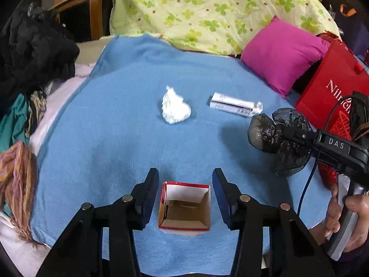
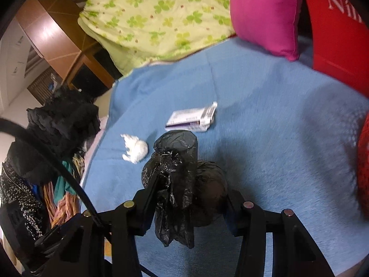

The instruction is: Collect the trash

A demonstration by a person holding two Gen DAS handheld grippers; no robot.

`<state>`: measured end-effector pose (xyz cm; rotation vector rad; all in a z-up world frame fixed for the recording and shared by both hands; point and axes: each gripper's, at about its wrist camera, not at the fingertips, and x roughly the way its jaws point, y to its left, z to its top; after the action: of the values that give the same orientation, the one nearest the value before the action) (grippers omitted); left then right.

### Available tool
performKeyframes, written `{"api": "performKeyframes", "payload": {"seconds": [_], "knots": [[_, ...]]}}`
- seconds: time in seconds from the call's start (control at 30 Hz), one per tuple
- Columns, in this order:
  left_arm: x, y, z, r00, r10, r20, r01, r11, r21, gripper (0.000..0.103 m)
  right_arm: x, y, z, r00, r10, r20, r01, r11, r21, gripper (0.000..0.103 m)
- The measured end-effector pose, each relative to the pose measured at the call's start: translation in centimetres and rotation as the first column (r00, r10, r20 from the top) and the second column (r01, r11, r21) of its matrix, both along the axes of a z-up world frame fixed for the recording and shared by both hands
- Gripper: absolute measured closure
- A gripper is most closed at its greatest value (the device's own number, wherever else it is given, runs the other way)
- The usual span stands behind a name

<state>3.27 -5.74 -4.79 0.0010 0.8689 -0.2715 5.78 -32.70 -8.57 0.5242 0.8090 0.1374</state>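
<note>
A small open red and white carton [image 1: 184, 207] lies on the blue blanket [image 1: 115, 127], between the fingers of my open left gripper [image 1: 185, 184], which does not touch it. A crumpled white tissue [image 1: 175, 105] and a flattened white box [image 1: 235, 104] lie farther back. My right gripper [image 2: 186, 198] is shut on a roll of black bin bags [image 2: 177, 168], held above the blanket. The roll [image 1: 274, 136] and right gripper [image 1: 290, 136] also show at the right of the left wrist view. The tissue [image 2: 136, 149] and flattened box [image 2: 191, 118] lie beyond the roll.
A pink cushion [image 1: 283, 53] and a green clover quilt [image 1: 207, 9] lie at the back. A red paper bag [image 1: 332, 87] stands at the right. Dark clothes [image 1: 32, 53] and scarves [image 1: 16, 180] pile up at the left edge.
</note>
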Motion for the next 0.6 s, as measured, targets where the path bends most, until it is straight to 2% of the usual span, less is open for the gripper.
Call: {"api": "performKeyframes", "payload": {"seconds": [0.1, 0.33, 0.37, 0.47, 0.6], "knots": [[-0.1, -0.4, 0.5, 0.999, -0.012, 0.03, 0.012, 1.0, 0.012, 0.053, -0.9, -0.6, 0.9, 0.999, -0.011, 0.035, 0.011, 1.0, 0.0, 0.051], [-0.4, 1.6, -0.5, 1.0, 0.026, -0.013, -0.026, 1.0, -0.011, 0.053, -2.0, -1.9, 1.4, 0.998, -0.038, 0.049, 0.038, 0.999, 0.0, 0.051], [-0.5, 1.8, -0.7, 1.0, 0.028, -0.014, -0.028, 1.0, -0.009, 0.051, -2.0, -2.1, 1.5, 0.998, -0.042, 0.05, 0.042, 0.999, 0.002, 0.051], [-1.0, 2.0, -1.1, 0.999, 0.033, -0.014, -0.033, 0.999, -0.004, 0.031, -2.2, -2.6, 1.5, 0.997, -0.053, 0.052, 0.053, 0.999, 0.004, 0.051], [-1.7, 2.1, -2.6, 0.998, 0.026, -0.05, -0.026, 1.0, -0.007, 0.028, -2.6, -2.8, 1.5, 0.997, -0.057, 0.056, 0.057, 0.998, 0.002, 0.051]]}}
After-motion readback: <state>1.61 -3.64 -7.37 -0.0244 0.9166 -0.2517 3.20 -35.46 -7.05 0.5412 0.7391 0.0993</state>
